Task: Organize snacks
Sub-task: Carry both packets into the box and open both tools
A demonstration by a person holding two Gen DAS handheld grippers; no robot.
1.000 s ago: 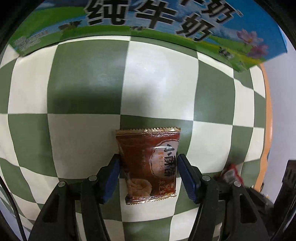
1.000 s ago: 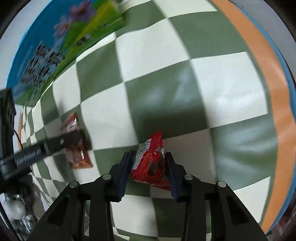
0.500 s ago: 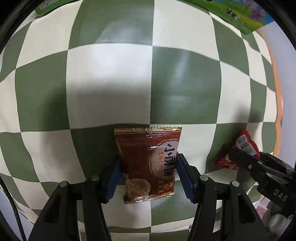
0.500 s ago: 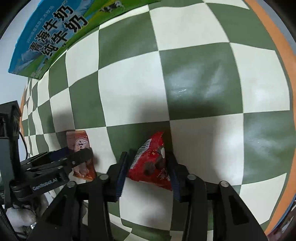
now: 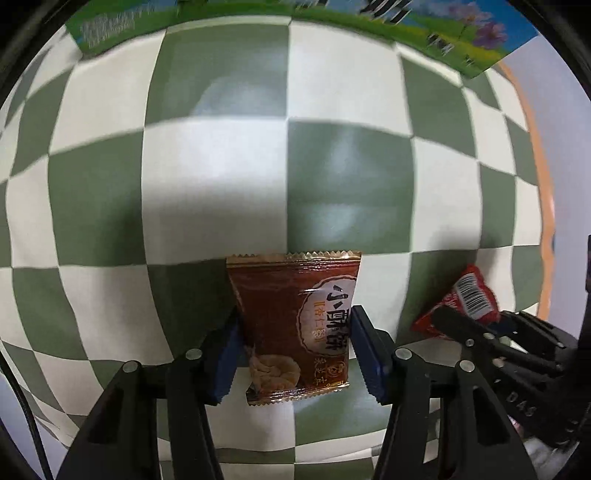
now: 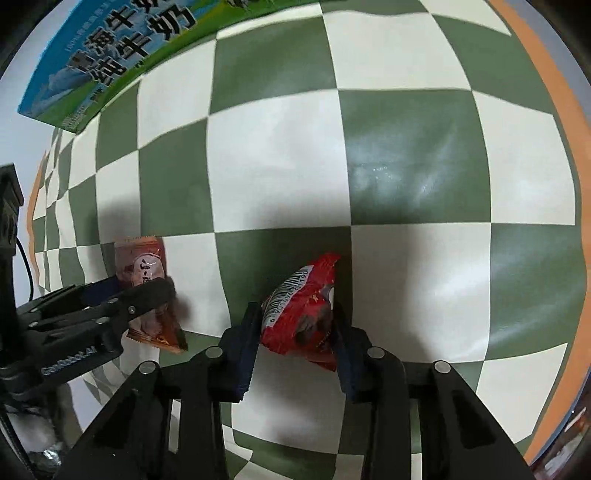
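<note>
A brown biscuit packet point(image 5: 280, 295) hangs upright between the blue pads of my left gripper point(image 5: 293, 343), whose jaws are closing and press on its sides. At the right edge of the left wrist view is the red snack packet point(image 5: 469, 295). In the right wrist view my right gripper point(image 6: 295, 321) is shut on that red snack packet point(image 6: 303, 299), barcode side up and tilted. To its left, the left gripper point(image 6: 147, 295) holds the brown packet point(image 6: 142, 266). Both packets hang just above the green-and-white checked tablecloth point(image 5: 221, 184).
A blue-and-green milk carton box point(image 5: 369, 22) lies along the far side of the cloth, and shows again as the carton box point(image 6: 110, 55) at the upper left. The table's orange edge point(image 5: 539, 166) runs down the right side. A black cable point(image 6: 26, 258) hangs at the left.
Both grippers have drifted across the cloth with their packets. The right gripper and red packet have come into the left wrist view's right side. The two grippers now stand closer together.
</note>
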